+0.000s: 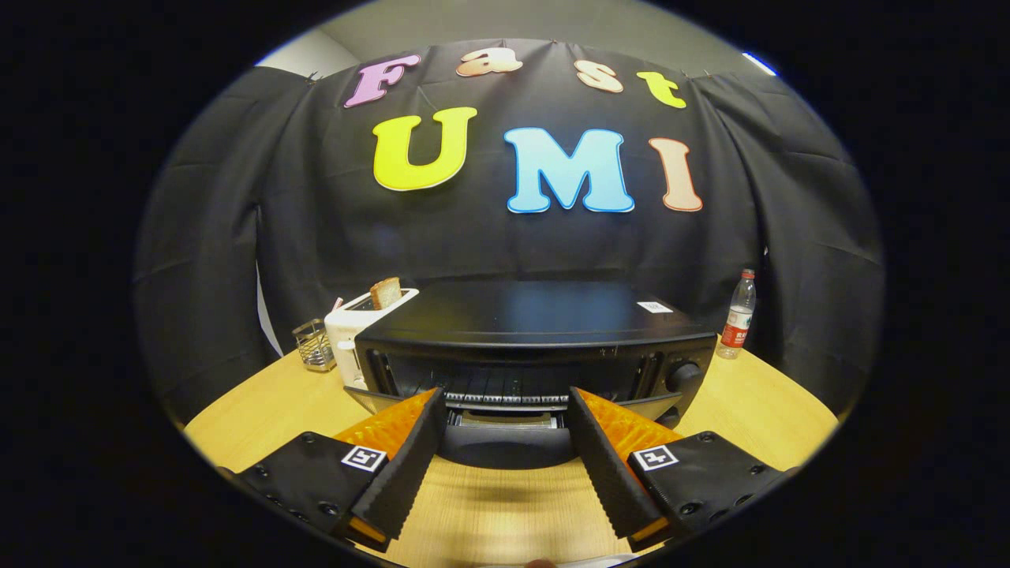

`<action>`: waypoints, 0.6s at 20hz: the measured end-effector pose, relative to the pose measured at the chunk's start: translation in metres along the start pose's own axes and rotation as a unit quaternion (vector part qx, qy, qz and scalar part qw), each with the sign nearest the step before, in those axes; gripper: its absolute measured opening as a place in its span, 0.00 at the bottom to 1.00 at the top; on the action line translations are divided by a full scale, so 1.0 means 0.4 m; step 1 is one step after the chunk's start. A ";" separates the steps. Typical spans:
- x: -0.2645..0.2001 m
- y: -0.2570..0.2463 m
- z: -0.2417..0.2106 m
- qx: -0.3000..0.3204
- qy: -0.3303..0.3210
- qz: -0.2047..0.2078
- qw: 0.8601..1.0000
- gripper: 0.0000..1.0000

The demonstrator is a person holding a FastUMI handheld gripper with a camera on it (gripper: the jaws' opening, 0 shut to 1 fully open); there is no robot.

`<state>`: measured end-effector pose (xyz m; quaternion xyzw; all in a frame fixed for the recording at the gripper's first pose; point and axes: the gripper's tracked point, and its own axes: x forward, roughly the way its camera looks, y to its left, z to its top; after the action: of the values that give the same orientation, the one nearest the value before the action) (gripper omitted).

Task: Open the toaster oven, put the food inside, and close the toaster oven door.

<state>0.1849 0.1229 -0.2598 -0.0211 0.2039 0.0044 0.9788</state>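
A black toaster oven (pixel 536 323) stands on the wooden table (pixel 260 402), just ahead of my fingers. Its door (pixel 505 446) is swung down toward me, with the wire rack (pixel 505 397) showing in the opening. The control knob (pixel 683 375) sits at the oven's right end. My gripper (pixel 505 394) is open, its fingertips level with the oven's mouth on either side of the lowered door, and nothing is held between them. A slice of toast (pixel 386 292) sticks up from a white toaster (pixel 351 331) beside the oven's left end.
A small wire basket (pixel 315 345) stands left of the white toaster. A plastic water bottle (pixel 738 315) stands behind the oven's right end. The table's rounded edge curves off on both sides, and black cloth closes in the back.
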 end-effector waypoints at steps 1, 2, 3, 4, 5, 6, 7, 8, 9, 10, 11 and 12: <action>-0.012 0.001 -0.008 0.002 0.003 0.000 1.000 0.98; -0.022 0.005 -0.020 0.002 0.007 0.001 1.000 0.98; -0.030 0.007 -0.030 0.001 0.011 0.001 1.000 0.98; -0.038 0.008 -0.040 0.001 0.013 0.001 1.000 0.98; -0.046 0.008 -0.050 0.003 0.018 0.000 1.000 0.98; -0.056 0.008 -0.064 0.006 0.022 0.000 1.000 0.98; -0.064 0.009 -0.079 0.008 0.028 -0.001 1.000 0.98; -0.070 0.008 -0.090 0.011 0.033 -0.002 0.999 0.98; -0.077 0.009 -0.105 0.015 0.040 -0.002 0.999 0.98; -0.085 0.011 -0.122 0.016 0.046 -0.002 0.999 0.98; -0.093 0.013 -0.137 0.019 0.053 -0.001 0.998 0.98; -0.096 0.013 -0.147 0.020 0.058 -0.001 0.998 0.98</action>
<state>0.1261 0.1256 -0.2987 -0.0016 0.2600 -0.0018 0.9656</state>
